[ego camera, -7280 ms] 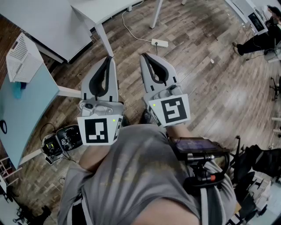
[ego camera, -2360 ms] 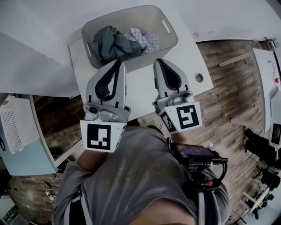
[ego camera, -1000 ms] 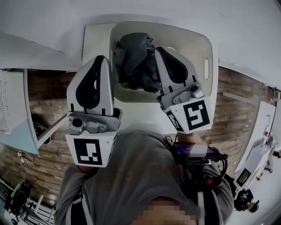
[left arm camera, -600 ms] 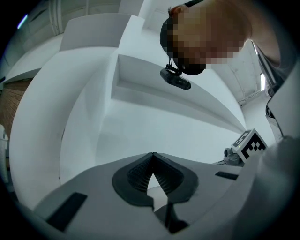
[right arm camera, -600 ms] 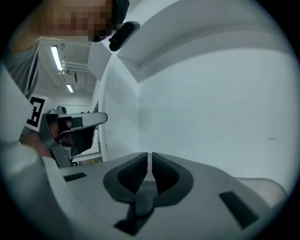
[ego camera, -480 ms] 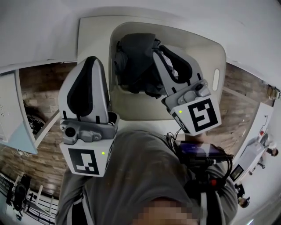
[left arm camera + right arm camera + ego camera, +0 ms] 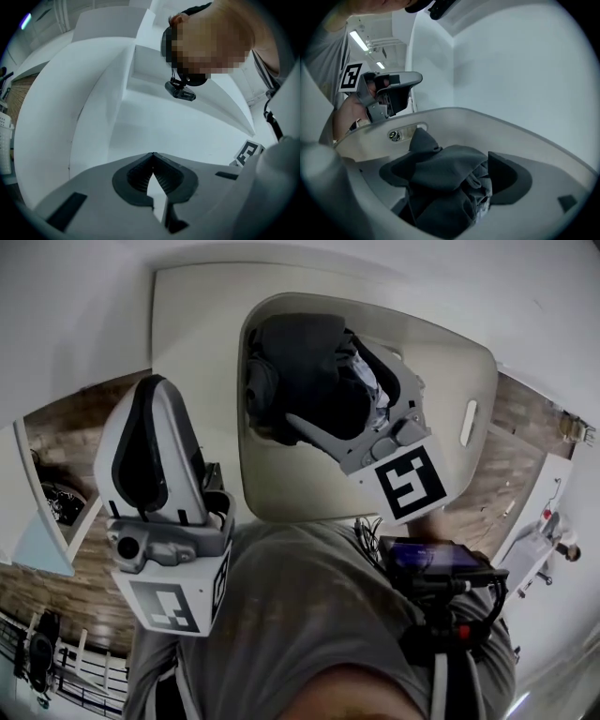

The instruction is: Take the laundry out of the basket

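Observation:
A pale plastic basket [image 7: 309,486] stands on a white table [image 7: 192,329]. Inside it lies a bundle of dark grey laundry [image 7: 300,371], with a light patterned cloth [image 7: 374,390] beside it. My right gripper [image 7: 349,397] reaches down into the basket, and its jaws are opening, spread wide on either side of the dark laundry [image 7: 445,176]. The pads do not press on the cloth. In the right gripper view the right gripper [image 7: 450,174] faces the basket's far wall [image 7: 459,123]. My left gripper [image 7: 155,382] is shut and empty, left of the basket and outside it. Its jaws [image 7: 153,155] meet tip to tip.
The basket's handle slot [image 7: 468,422] is on the right side. Brown wood floor [image 7: 56,437] lies left of the table. A black device [image 7: 436,563] hangs at the person's waist. My left gripper [image 7: 389,93] also appears beyond the basket rim in the right gripper view.
My right gripper has gone deeper into the basket and its jaws have spread from shut to wide around the dark laundry. My left gripper has drifted left, away from the basket.

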Available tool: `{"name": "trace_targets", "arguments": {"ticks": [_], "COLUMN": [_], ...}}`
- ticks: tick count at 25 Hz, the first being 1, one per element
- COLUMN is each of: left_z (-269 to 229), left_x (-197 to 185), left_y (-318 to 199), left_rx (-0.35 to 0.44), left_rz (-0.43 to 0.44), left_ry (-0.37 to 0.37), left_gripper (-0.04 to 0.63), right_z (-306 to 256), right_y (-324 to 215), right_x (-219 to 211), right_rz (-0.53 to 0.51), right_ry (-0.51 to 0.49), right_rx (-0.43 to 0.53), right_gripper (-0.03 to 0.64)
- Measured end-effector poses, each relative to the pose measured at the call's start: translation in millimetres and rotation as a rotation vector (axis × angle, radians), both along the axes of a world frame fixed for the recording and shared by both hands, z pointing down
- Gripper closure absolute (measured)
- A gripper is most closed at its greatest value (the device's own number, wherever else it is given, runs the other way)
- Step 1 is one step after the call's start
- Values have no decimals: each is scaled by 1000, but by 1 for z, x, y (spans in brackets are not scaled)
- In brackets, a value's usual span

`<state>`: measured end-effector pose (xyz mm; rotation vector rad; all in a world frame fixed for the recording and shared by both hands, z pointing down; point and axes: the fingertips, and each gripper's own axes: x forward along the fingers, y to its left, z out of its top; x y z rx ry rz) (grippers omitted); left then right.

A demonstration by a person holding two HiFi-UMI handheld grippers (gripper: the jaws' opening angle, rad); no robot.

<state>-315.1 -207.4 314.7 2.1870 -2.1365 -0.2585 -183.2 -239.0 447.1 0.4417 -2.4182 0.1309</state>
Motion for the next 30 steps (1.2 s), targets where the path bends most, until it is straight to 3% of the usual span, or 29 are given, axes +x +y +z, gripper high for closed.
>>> {"name": "trace_targets", "arguments": {"ticks": [7,14,18,20,22,26,30], "left_z": [2,3,3,3,3,3,4], "left_x": [-3,-4,-3,-3,-3,-3,-3], "left_y": [-2,-2,-2,-2,-2,-3,-3], "left_rx": [-31,-35,-35,-35,-36,-36,-37], "left_rz": [-21,-24,-22,-21,-21,-21,-21], "left_ry": [12,14,10,9,8,7,7], "left_gripper": [588,588,588,588,588,588,588], "right_z": [17,26,26,26,26,29,29], "right_y": [9,7,7,8,10,11,7], "right_x": [8,9,11,10,8,4,3], "right_rz": [-95,-119,-118,-118,-126,-136,-127], "right_ry": [105,189,187,173,169,169,169], "right_rx": [-72,-45,-51,-57,-51,-52,-45], "right_gripper": [104,109,260,291,369,409,494]}}
